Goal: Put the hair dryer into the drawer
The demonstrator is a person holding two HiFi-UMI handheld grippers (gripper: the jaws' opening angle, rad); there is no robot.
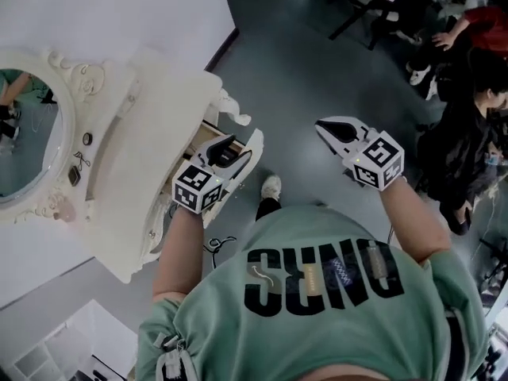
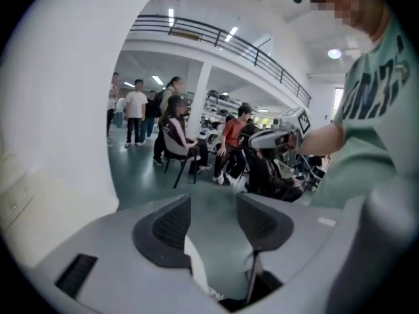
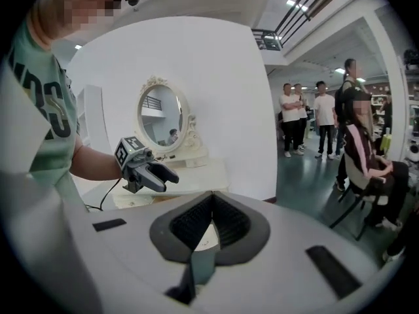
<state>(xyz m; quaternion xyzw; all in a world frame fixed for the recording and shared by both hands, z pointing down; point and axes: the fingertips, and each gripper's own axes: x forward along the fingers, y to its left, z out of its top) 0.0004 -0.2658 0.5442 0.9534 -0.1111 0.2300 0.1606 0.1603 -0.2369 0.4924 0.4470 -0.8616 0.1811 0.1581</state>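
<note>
- The left gripper (image 2: 213, 209) is held with its jaws wide apart, and nothing is seen between them.
- The right gripper (image 3: 211, 200) is held with its pads brought together at the tips, and nothing is gripped.
- The hair dryer is not made out in any view. It is judged to lie in the drawer (image 1: 208, 132) or out of sight, but which cannot be told.
- The drawer is seen partly pulled out under the edge of the dressing table (image 1: 171, 101), just below the left gripper. It could be knocked by that gripper or by the person's legs if it is approached carelessly.
- If the drawer is pushed shut with a cord hanging over its edge, the cord could be pinched and the drawer left ajar.
- A cable (image 1: 218, 244) is seen on the floor beside the person's foot, and it could be caught by a step.
- Counted:
  - two grippers
  - one dressing table
  - one oval mirror (image 1: 32, 133)
  - one drawer seen open
  - two small dark things (image 1: 74, 175) on the table top
  - one floor cable
- In the right gripper view, at least four standing bystanders (image 3: 323, 113) and one seated are counted, well apart from the table.
</note>
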